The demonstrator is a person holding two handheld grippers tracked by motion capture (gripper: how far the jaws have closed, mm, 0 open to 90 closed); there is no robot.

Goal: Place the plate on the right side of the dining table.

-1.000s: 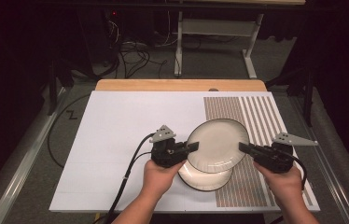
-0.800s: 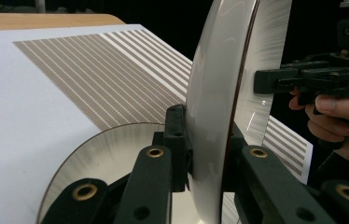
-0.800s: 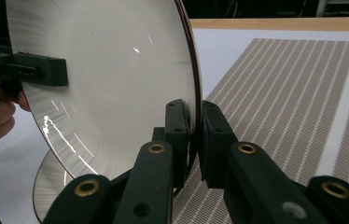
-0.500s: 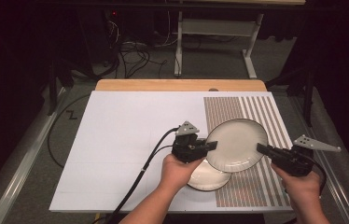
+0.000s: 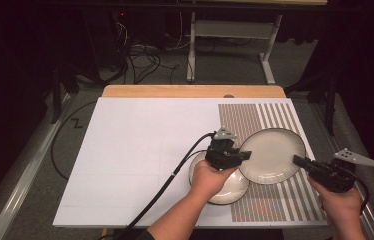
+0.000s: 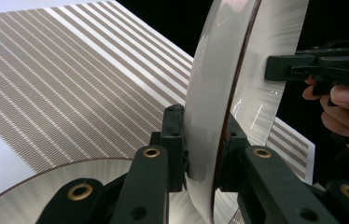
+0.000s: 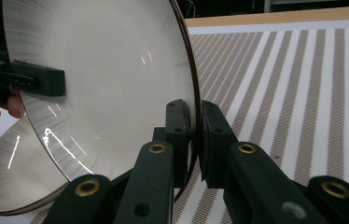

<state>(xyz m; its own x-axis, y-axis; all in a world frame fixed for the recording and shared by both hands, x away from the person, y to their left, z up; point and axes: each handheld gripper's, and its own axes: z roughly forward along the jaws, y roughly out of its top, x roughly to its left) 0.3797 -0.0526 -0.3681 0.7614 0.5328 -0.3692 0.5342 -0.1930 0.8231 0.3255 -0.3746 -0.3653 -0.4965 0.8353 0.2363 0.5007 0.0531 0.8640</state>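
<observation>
Both forearms enter from the bottom edge of the high view. The left gripper [image 5: 245,155] is at the lower centre, jaws pointing right and clamped. The right gripper [image 5: 297,161] is at the lower right, jaws pointing left and also clamped.

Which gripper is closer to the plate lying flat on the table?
Left. The left gripper hangs right over the lower plate; the right gripper grips the raised plate at its far edge, off to the side.

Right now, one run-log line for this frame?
left gripper: shut on upper plate rim | right gripper: shut on opposite rim | lower plate: on striped mat
</observation>
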